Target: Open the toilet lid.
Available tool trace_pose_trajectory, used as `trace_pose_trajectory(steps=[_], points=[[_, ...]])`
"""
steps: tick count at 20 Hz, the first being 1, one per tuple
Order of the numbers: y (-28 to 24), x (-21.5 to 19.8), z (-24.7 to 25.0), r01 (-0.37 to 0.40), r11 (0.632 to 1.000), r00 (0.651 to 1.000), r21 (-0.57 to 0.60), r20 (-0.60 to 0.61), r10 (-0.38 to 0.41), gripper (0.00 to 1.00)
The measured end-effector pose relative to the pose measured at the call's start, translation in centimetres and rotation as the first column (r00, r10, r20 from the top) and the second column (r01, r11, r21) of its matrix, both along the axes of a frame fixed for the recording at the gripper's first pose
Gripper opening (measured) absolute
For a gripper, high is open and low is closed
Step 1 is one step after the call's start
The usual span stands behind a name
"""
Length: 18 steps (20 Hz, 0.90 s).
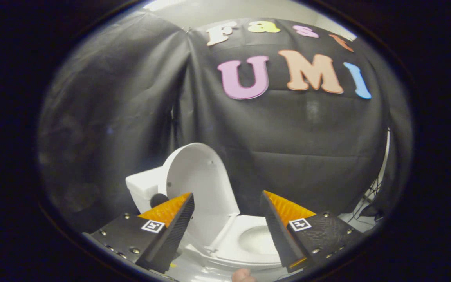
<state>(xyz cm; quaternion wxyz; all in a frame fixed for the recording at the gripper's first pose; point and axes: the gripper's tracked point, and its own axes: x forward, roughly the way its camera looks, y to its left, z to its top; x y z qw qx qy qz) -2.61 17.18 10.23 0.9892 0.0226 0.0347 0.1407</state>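
Observation:
A white toilet stands below and ahead of me, against the black cloth wall. Its lid (200, 176) is raised upright and leans back against the white tank (144, 187). The seat ring (245, 250) lies flat around the open bowl (257, 238), which shows between my fingers. My gripper (227, 203) hangs above the toilet, open, with a wide gap and nothing held. The left finger (170, 231) overlaps the lower edge of the lid in view; whether it touches is unclear.
Black cloth walls close in behind and to the left of the toilet. Dark cables (370, 197) hang at a gap in the cloth on the right. A fingertip of a person (243, 275) shows just below the bowl.

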Motion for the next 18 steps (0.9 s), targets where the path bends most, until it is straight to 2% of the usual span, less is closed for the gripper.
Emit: trace_pose_trajectory(steps=[4, 8, 16, 18], points=[[-6.7, -1.0, 2.1, 0.085, 0.995, 0.996, 0.042, 0.016, -0.086, 1.00], [-12.6, -2.3, 3.0, 0.131, 0.989, 0.991, 0.060, 0.009, -0.132, 1.00], [-20.3, -4.4, 0.4, 0.211, 0.978, 0.977, 0.001, -0.029, -0.211, 1.00], [-20.6, -4.6, -0.3, 0.207, 0.978, 0.977, 0.011, -0.049, -0.206, 1.00]])
